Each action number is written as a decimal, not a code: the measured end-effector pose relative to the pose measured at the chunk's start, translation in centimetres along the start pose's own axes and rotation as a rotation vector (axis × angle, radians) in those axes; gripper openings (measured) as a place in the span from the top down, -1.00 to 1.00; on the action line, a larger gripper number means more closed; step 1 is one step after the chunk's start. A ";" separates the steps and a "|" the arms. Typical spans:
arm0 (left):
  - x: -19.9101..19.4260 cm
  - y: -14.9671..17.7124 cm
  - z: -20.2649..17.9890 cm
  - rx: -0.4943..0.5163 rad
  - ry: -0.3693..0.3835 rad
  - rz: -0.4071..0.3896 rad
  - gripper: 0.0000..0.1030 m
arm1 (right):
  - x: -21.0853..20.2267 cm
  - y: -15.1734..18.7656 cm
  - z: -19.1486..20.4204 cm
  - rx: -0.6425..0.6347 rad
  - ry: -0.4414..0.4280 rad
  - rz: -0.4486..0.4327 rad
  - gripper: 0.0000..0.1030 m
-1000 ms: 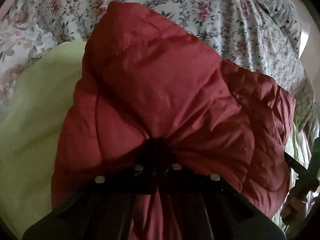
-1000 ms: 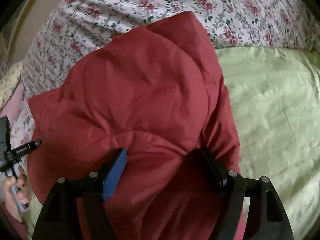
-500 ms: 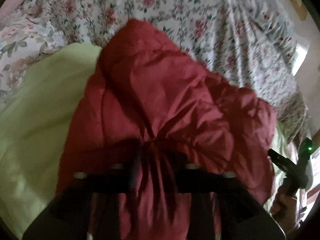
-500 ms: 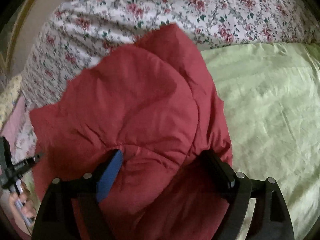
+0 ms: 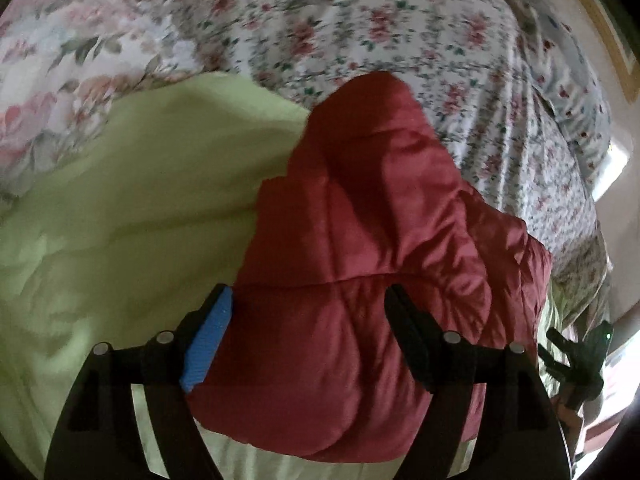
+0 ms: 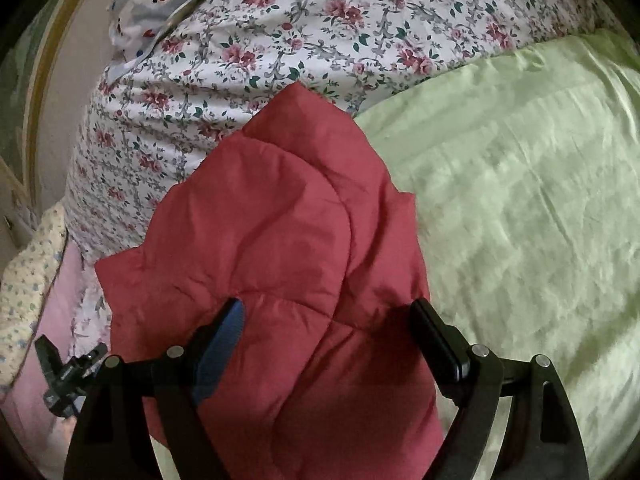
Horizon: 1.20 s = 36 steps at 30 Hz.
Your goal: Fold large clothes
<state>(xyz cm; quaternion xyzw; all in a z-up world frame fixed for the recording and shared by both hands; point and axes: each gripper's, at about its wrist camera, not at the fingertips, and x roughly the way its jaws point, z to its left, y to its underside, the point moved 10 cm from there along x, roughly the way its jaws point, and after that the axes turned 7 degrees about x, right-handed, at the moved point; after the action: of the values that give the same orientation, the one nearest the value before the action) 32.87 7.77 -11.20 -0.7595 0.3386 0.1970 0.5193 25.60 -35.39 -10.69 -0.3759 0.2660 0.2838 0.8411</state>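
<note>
Jacket point(image 5: 372, 264), a red quilted one, lies folded in a puffy bundle on the bed, partly on the green sheet point(image 5: 120, 232) and partly on the floral cover point(image 5: 400, 20). Its near edge is cut off behind the black frames of both grippers, so how far it runs toward the person cannot be told. No sleeves or zip show; whether they are tucked under is not visible. The far part of the left wrist view is blurred, and the flowers smear there.

Its long axis runs from near to far. The narrow rounded end points away, onto the floral cover, and the wider bulk sits near. In the right wrist view the jacket point(image 6: 280, 272) has the green sheet point(image 6: 520, 208) on its right and the floral cover point(image 6: 260, 52) beyond it and on its left.

Left gripper point(image 5: 308, 300) has its fingers spread and opening; the jacket's near part bulges between them, the blue pad point(image 5: 208, 344) just at the fabric's left edge, not pinching. Right gripper point(image 6: 328, 316) has its fingers spread wide over the jacket too, with nothing clamped.

Each view catches the other gripper only as a small dark shape at its edge, too dim to read. A spotted cloth point(image 6: 160, 0) lies at the far left corner, half cut off.
</note>
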 end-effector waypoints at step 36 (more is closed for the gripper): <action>3.9 1.1 -2.0 -0.032 0.244 0.100 0.12 | 4.1 4.1 0.6 0.102 -0.146 0.223 -0.04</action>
<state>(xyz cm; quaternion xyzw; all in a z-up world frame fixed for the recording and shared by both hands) 34.70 4.49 -13.74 -0.7682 0.4336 0.1341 0.4515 25.80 -31.52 -15.04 -0.2789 0.2584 0.3883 0.8394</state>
